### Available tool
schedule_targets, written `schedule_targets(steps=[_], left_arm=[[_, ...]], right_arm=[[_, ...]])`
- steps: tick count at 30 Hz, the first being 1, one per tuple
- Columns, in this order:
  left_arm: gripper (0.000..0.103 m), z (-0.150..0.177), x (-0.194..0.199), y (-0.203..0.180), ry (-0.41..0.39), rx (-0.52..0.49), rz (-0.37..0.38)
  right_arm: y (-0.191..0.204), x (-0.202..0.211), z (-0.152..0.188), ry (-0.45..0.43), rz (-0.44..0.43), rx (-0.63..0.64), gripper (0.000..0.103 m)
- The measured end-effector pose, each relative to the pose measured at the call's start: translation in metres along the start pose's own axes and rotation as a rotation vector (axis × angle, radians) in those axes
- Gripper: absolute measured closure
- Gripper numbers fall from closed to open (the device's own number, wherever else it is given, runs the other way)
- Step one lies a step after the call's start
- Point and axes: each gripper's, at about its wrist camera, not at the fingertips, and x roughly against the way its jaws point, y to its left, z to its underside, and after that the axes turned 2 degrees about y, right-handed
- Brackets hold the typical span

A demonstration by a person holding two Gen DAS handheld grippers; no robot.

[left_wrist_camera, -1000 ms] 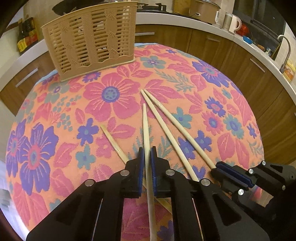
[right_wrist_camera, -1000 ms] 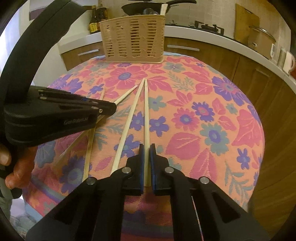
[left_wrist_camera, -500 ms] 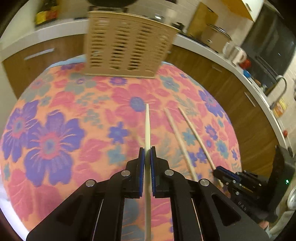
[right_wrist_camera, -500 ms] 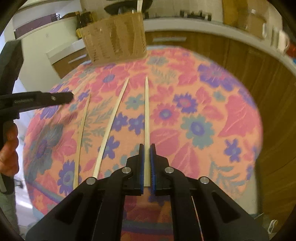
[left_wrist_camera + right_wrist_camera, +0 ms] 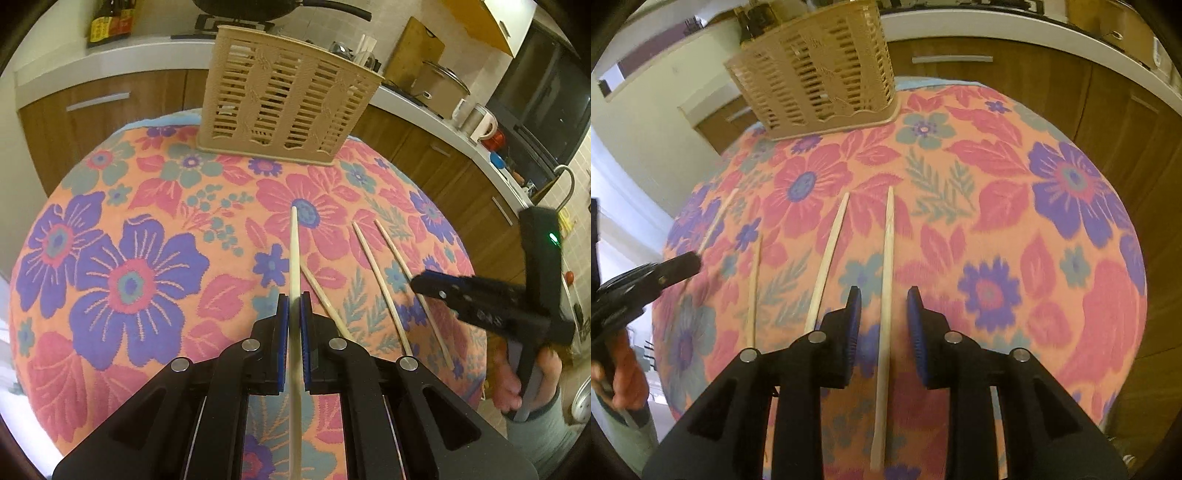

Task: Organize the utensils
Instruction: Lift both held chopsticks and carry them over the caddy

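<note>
While no writing is showing legibly anywhere now, the left tool (image 5: 290, 308) is clenching one chopstick (image 5: 293, 251), its tip pointing toward the slatted holder (image 5: 288, 99) standing at the far edge of the flowered bench (image 5: 110, 258). The right tool (image 5: 882, 306), which was gripping another chopstick (image 5: 886, 258) half a second ago, is releasing it, its jaws having just been opening, and the stick is lying on the cloth between the parted pads. Three chopsticks are lying loose on the cloth in the left view, where a second ago the held one was lying among them.

Only the basket (image 5: 288, 99) stands on the far cloth (image 5: 110, 206); elsewhere open.
</note>
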Motion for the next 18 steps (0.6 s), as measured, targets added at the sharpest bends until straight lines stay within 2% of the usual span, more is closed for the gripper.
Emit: schedule_targets(steps=[3,6,8,9,13,18], left_arm=[[0.099,-0.001,-0.001,0.002,0.000,0.001,-0.001],[0.099,-0.001,-0.003,0.001,0.001,-0.001,-0.005],[0.099,-0.002,-0.002,0.000,-0.006,-0.008,-0.004],[0.099,-0.002,-0.001,-0.001,-0.011,-0.011,-0.006],[0.099,-0.009,0.009,0.001,-0.058,-0.008,-0.006],[0.099,-0.030,0.033,0.005,-0.167,0.018,0.023]], right_arm=[[0.003,-0.011,-0.015,0.045,0.007,-0.002,0.080],[0.014,-0.019,-0.029,0.083,0.068,0.040,0.082],[0.021,-0.025,-0.039,0.106,0.121,0.078,0.098],[0.023,-0.027,-0.041,0.115,0.128,0.086,0.099],[0.027,-0.026,-0.050,0.128,0.082,0.099,0.099],[0.028,0.005,-0.064,0.007,-0.018,0.094,0.099]])
